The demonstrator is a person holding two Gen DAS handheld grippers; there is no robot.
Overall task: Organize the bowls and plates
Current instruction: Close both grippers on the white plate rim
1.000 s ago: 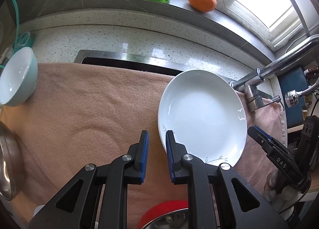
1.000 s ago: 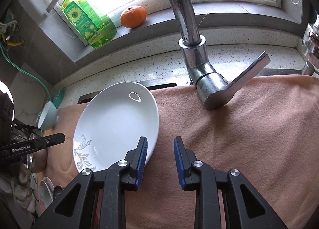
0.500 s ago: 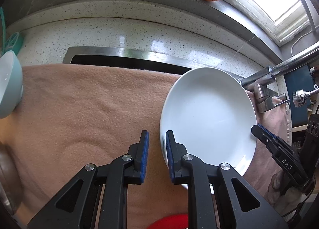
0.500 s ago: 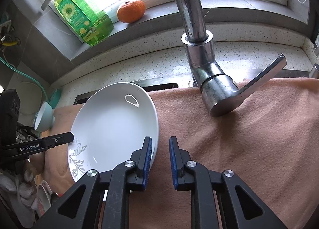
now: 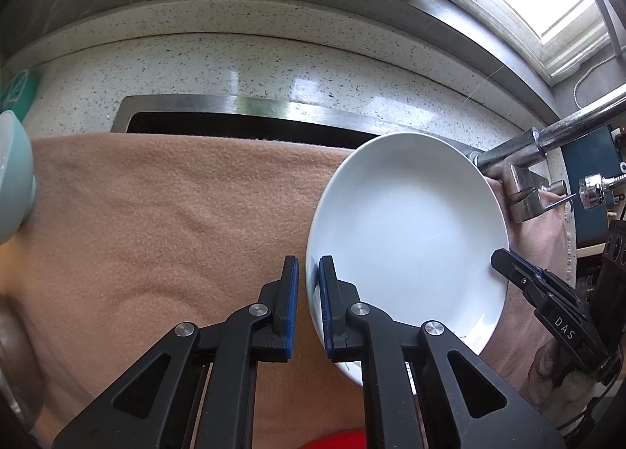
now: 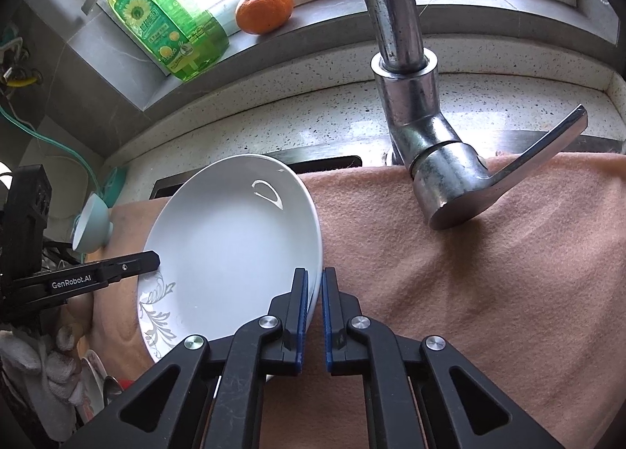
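Note:
A white plate (image 5: 411, 233) with a grey leaf pattern on one edge lies on a peach towel (image 5: 156, 214) spread over the sink. My left gripper (image 5: 309, 265) has its jaws closing tight on the plate's left rim, one blue pad on each side. In the right wrist view, my right gripper (image 6: 315, 276) is closing the same way on the opposite rim of the plate (image 6: 234, 245). Each gripper shows in the other's view: the right gripper (image 5: 504, 257) and the left gripper (image 6: 150, 259). A pale teal bowl (image 6: 92, 228) stands at the towel's far left.
The chrome faucet (image 6: 411, 96) and its lever rise just right of the plate. A green soap bottle (image 6: 164, 26) and an orange (image 6: 264, 10) sit on the window sill. A metal bowl (image 5: 15, 363) and a red object (image 5: 344, 439) lie near the front edge.
Both grippers' jaws narrowed from a wider gap to a grip on the plate's rim. The left gripper came lower and closer to the plate; the teal bowl slid toward the frame's left edge.

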